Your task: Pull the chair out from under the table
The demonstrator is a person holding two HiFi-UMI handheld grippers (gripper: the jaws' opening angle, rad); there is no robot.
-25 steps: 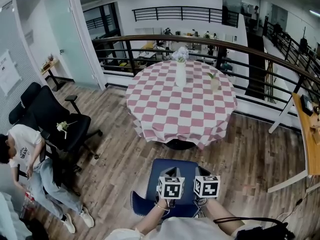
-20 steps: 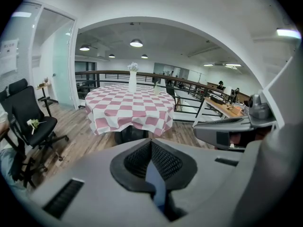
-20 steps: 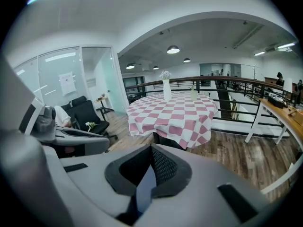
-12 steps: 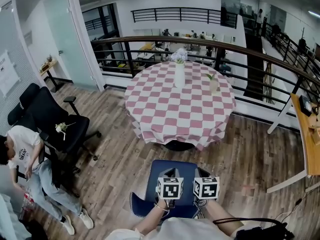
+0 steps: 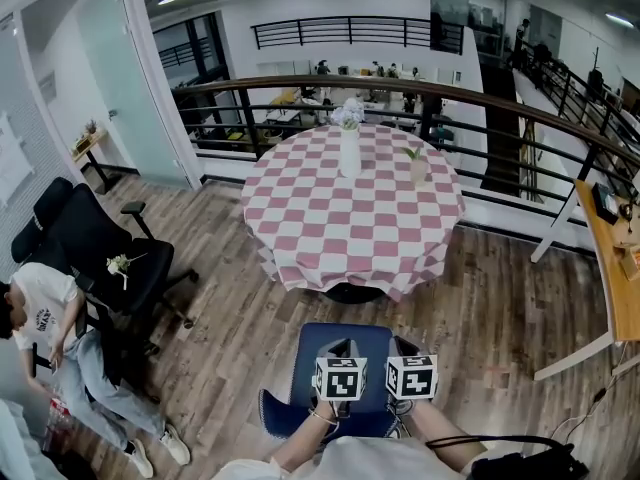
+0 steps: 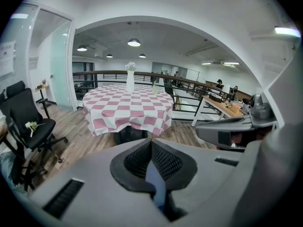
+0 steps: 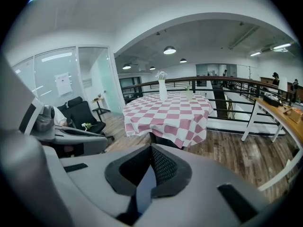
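The round table [image 5: 330, 230], draped in a pink-and-white checked cloth, stands on the wood-plank floor [image 5: 500, 308]. The chair [image 5: 335, 346] sits well apart from it, fully out in the open, just in front of the person. It has a deep blue padded seat, squarish with rounded corners, and a darker edge curling up at its near left side. The left gripper [image 6: 151, 148] and the right gripper [image 7: 151, 151] are side by side at the chair's near edge. Each has its jaws pressed together on a thin strip of the blue.
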